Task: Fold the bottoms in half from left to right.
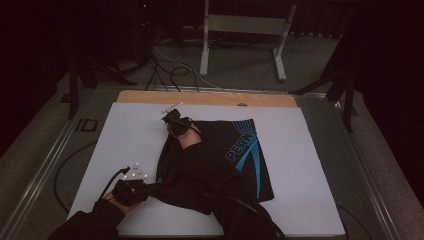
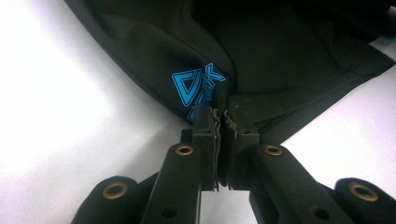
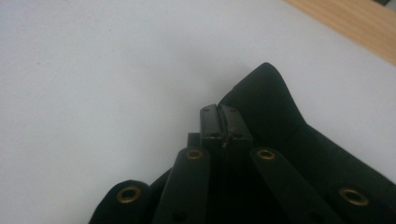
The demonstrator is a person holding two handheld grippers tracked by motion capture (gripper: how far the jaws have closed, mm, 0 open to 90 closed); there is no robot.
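A white table top (image 1: pixel 125 145) spans the middle of the high view, with a strip of bare wood (image 1: pixel 200 98) along its upper edge and dark floor with cables (image 1: pixel 165 70) above that. On the white surface, centre to lower centre of the frame, lies a pair of black sports shorts (image 1: pixel 220 160) with blue stripes and blue lettering on the right-hand leg.

The person's right arm crosses over the shorts from the bottom of the frame up to the right gripper (image 1: pixel 176 125), which sits at the garment's upper left corner. In the right gripper view its jaws stand pressed together, clenched on a raised fold of black cloth (image 3: pixel 266 93) at the centre of the frame, white table all round and a wedge of wood at the upper right.

The left gripper (image 1: pixel 145 189) is at the lower left of the high view, at the shorts' lower left corner, held by a hand (image 1: pixel 122 195) in a dark sleeve. In the left gripper view its jaws are clamped on the cloth edge, just below a small blue logo (image 2: pixel 196 88) at the centre.
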